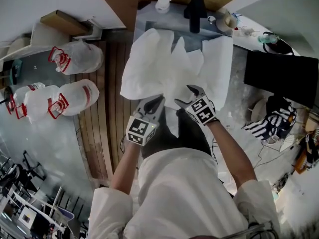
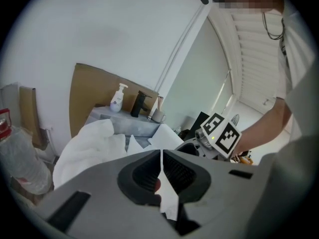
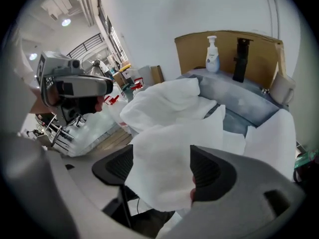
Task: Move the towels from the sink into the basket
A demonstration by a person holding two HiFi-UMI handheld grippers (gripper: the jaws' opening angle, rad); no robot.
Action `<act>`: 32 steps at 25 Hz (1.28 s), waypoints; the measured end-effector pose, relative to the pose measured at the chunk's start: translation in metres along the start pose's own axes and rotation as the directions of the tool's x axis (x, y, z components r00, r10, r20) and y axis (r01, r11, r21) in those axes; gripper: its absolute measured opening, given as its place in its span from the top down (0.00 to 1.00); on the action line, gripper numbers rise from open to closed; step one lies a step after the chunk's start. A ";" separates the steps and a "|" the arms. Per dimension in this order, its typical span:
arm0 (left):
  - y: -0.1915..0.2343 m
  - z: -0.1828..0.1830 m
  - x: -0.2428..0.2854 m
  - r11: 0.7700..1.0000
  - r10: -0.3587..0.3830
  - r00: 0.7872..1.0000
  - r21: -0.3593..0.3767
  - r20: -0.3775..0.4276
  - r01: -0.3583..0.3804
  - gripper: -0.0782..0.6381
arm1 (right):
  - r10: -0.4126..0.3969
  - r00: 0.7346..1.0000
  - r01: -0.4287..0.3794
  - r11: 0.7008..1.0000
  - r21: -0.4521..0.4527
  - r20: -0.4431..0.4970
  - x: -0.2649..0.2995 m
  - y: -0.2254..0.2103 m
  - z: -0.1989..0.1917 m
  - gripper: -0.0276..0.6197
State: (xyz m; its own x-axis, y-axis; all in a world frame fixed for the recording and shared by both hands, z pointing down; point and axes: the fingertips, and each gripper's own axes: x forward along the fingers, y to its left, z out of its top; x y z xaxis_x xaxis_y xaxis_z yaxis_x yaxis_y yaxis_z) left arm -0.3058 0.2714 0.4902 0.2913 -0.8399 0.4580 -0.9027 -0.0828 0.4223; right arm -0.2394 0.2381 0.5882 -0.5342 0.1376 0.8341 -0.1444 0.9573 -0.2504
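Closest to the head camera is the person's white top, and just past it both claws work at the near edge of the sink [image 1: 144, 19]. The left claw [image 2: 162, 158] is pressed together, pinching a thin fold of white towel [image 1: 164, 63]. The right claw [image 3: 162, 171] stands spread wide; a flap of the same white cloth hangs between its pads, but neither pad presses on it.

The cloth spills out of the sink over that near edge and hangs down toward the person, so I judge the step in hand to be the pick-up, with nothing yet carried across to the basket. Only one hold is secure. The next move seems to call for the right claw to bite down on the flap it straddles. Both claws would then lift together, high enough for the trailing cloth to clear the sink's edge and the black tap [image 1: 195, 11] at its far edge.

How many towels make up the heap cannot be counted, as the folds run into one another. A dark shape [image 1: 185, 133] shows under the hanging cloth, between the person and the sink. Whether that is the basket I cannot tell, and no basket is plainly visible in any view.
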 end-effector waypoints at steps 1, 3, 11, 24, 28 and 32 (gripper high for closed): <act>0.000 -0.001 0.000 1.000 -0.003 1.000 -0.002 -0.002 0.003 0.87 | -0.008 1.000 0.008 1.000 -0.009 -0.020 0.004 0.000 -0.001 0.40; 0.001 -0.004 0.000 1.000 -0.007 1.000 -0.004 -0.006 0.007 0.87 | -0.024 0.998 0.023 0.999 -0.025 -0.060 0.011 0.001 -0.003 0.39; 0.007 -0.010 -0.005 1.000 -0.011 1.000 -0.013 -0.021 0.011 0.87 | -0.015 0.987 0.009 0.999 -0.037 -0.162 0.027 0.006 -0.010 0.58; 0.008 0.005 -0.008 0.999 -0.042 0.999 -0.018 -0.031 0.042 0.87 | -0.040 0.998 0.041 0.999 0.033 -0.043 -0.023 -0.007 0.008 0.83; 0.002 0.010 -0.005 0.998 -0.066 0.997 -0.002 -0.039 0.066 0.87 | -0.059 0.998 0.057 0.996 0.070 0.028 -0.050 -0.014 0.024 0.83; -0.010 0.020 0.000 0.994 -0.105 0.993 0.003 -0.046 0.106 0.84 | -0.067 0.995 0.060 0.995 0.085 0.079 -0.076 -0.020 0.040 0.83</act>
State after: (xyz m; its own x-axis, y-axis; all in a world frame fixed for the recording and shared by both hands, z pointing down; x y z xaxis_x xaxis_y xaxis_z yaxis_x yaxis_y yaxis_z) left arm -0.3030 0.2616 0.4704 0.3991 -0.8007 0.4468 -0.8677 -0.1723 0.4662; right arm -0.2287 0.1986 0.5099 -0.5877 0.0528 0.8074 -0.2465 0.9387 -0.2409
